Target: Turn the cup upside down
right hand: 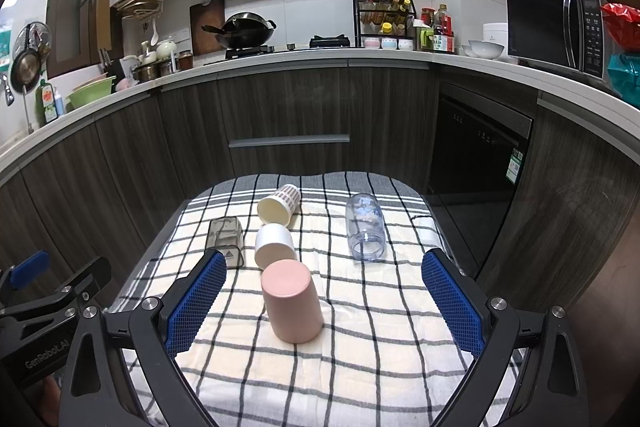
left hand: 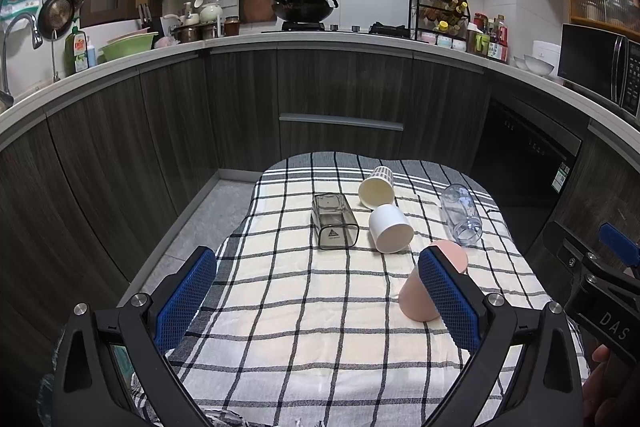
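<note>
A pink cup [right hand: 291,305] stands upside down on the checked cloth [right hand: 360,367], its flat base up; it also shows in the left wrist view [left hand: 416,297], partly behind my left gripper's right finger. A white cup [right hand: 275,246] also stands upside down behind it. A cream patterned cup [right hand: 279,205], a clear tumbler [right hand: 364,227] and a smoky square cup [right hand: 226,241] lie on their sides. My right gripper [right hand: 324,299] is open and empty, with the pink cup between its fingers. My left gripper [left hand: 316,297] is open and empty, left of the pink cup.
The cloth-covered table [left hand: 280,367] stands in a kitchen before dark wooden cabinets [left hand: 340,91]. A dishwasher [right hand: 480,163] is to the right. The right gripper's body [left hand: 608,291] shows at the right edge of the left wrist view.
</note>
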{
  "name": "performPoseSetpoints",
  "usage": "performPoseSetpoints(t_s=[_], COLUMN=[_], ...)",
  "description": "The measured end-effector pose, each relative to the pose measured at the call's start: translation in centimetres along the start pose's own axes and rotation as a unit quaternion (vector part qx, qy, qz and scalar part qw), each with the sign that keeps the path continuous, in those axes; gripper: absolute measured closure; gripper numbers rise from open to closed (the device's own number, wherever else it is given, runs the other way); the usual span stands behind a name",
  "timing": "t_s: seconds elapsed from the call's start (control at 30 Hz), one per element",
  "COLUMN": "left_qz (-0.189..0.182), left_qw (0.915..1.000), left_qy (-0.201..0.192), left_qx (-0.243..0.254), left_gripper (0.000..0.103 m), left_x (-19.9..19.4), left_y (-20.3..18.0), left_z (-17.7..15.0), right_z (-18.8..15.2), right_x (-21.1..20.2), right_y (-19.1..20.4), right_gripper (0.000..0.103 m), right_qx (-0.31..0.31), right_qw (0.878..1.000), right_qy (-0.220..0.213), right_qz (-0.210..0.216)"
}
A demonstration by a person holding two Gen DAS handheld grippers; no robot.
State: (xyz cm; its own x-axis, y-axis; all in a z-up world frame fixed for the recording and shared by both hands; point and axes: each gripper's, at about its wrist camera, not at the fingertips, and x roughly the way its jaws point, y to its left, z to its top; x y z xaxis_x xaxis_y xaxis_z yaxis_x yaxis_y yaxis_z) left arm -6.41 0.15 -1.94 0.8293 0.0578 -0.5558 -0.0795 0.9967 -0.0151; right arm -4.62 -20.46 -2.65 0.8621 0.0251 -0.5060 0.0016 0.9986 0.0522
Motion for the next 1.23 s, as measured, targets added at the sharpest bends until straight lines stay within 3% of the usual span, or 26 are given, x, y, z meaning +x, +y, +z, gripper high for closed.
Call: performPoseSetpoints(t_s=[1.23], left_qz=[-0.003], left_qw=[0.9998], left_qy=[0.017], left_qx=[-0.005], left_gripper=[0.000], left_x=[0.85], left_y=[-0.23], left_z=[-0.39], right_z=[0.01], right_x=[0.02], right_y=[-0.15], right_gripper=[0.005], right_qx=[0.002], right_qw=[1.000], right_qy=[0.003], right_qz=[0.000])
